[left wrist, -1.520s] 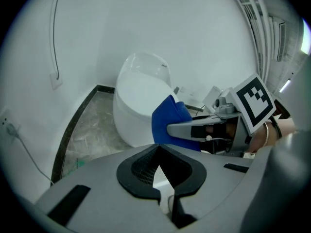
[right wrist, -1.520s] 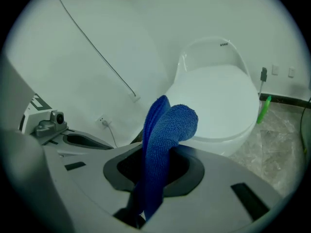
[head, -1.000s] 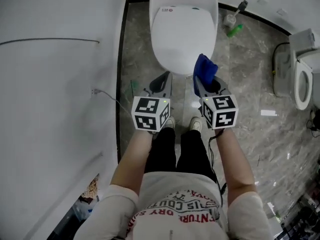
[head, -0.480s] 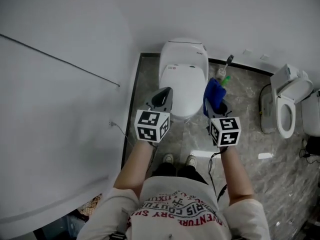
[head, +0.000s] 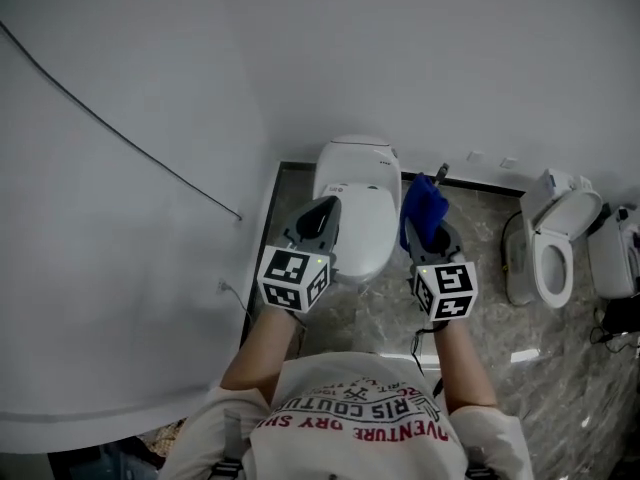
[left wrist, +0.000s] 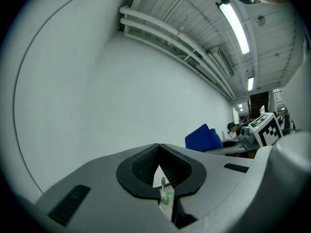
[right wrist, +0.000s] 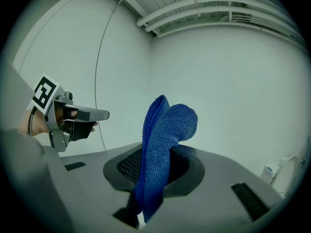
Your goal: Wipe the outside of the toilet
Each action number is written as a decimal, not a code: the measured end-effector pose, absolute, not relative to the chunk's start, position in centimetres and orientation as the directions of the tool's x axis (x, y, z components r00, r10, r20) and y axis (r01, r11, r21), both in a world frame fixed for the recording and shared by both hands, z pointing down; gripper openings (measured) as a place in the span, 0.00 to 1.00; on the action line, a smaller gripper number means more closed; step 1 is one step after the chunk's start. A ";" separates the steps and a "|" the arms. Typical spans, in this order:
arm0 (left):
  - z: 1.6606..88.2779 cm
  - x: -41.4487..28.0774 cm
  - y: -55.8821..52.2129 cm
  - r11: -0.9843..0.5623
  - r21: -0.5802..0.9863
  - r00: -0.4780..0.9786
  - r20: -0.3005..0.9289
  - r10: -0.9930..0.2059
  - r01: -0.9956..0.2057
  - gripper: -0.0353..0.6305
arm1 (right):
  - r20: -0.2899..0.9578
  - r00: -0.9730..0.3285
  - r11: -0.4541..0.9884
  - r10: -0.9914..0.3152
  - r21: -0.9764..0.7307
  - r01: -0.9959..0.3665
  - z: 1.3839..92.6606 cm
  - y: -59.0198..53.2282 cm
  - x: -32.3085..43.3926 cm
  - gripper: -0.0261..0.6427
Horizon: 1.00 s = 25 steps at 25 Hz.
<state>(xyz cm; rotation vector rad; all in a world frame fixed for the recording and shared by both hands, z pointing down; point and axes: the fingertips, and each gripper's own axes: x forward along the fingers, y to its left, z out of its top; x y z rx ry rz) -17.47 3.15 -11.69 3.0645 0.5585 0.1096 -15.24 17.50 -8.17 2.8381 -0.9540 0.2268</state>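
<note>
The toilet [head: 355, 203] (hard, glossy, likely slippery) is seen below and ahead of the left hand-held gripper [left wrist: 159, 165], whose jaws are closed on nothing. The blue cloth [right wrist: 163, 140], judged soft and limp, is clamped at its fold by the right hand-held gripper [head: 428, 230].

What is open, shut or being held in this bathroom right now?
Big white toilet: lid down.
Second white toilet, off to the right: lid up.
Blue fuzzy cloth: pinched in the jaws, sticking up.
Right gripper: shut on the blue fuzzy cloth.
Left gripper: shut, nothing in it.
</note>
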 end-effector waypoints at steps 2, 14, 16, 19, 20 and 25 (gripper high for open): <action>-12.7 -18.1 3.8 -0.933 0.005 0.932 0.046 0.360 0.360 0.06 | 0.140 0.793 -0.789 -0.593 0.095 -0.607 -9.9 18.2 -15.9 0.15; -13.7 -17.7 5.7 -0.930 -0.008 0.929 0.034 0.367 0.368 0.06 | 0.070 0.807 -0.798 -0.586 0.124 -0.590 -12.8 20.3 -14.9 0.15; -13.6 -17.6 5.8 -0.930 -0.011 0.929 0.038 0.367 0.368 0.06 | 0.068 0.809 -0.799 -0.584 0.131 -0.587 -12.7 20.3 -15.0 0.15; -13.4 -17.4 5.7 -0.932 -0.013 0.931 0.038 0.363 0.363 0.06 | 0.068 0.808 -0.797 -0.586 0.131 -0.589 -12.4 20.2 -14.9 0.15; -13.3 -17.3 5.7 -0.932 -0.011 0.932 0.037 0.361 0.361 0.06 | 0.070 0.807 -0.797 -0.586 0.129 -0.590 -12.3 20.1 -14.9 0.15; -13.1 -17.0 5.6 -0.937 -0.009 0.936 0.037 0.349 0.349 0.06 | 0.077 0.805 -0.795 -0.588 0.127 -0.593 -12.0 20.1 -14.6 0.15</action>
